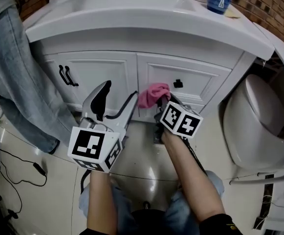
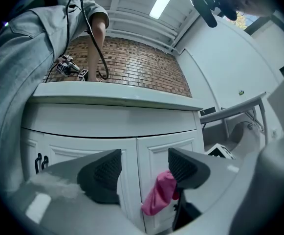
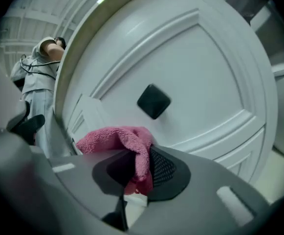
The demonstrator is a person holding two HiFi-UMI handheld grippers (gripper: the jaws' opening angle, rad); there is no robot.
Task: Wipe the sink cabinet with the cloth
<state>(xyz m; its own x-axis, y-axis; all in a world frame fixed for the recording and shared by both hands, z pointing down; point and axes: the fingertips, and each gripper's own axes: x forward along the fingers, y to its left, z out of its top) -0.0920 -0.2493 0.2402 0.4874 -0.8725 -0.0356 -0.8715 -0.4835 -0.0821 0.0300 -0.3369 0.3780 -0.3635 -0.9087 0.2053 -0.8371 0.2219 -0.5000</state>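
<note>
Pink cloth (image 1: pixel 152 94) pinched in right gripper (image 3: pixel 134 168), jaws closed on a bunched fold; cloth sits at the sink cabinet (image 1: pixel 132 43) front, apparently touching the right door (image 1: pixel 200 77) near its black knob (image 3: pixel 153 101); left gripper (image 2: pixel 142 168) jaws wide apart, empty, close beside. Judgement: wiping stroke in hand; next move calls for sweeping across the panel, skirting the knob.

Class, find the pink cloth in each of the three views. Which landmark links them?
Head view: pink cloth at centre.
Left gripper view: cloth low, right of centre.
Right gripper view: cloth lower centre, pinched in the jaws.
Shared landmark: the right cabinet door.
</note>
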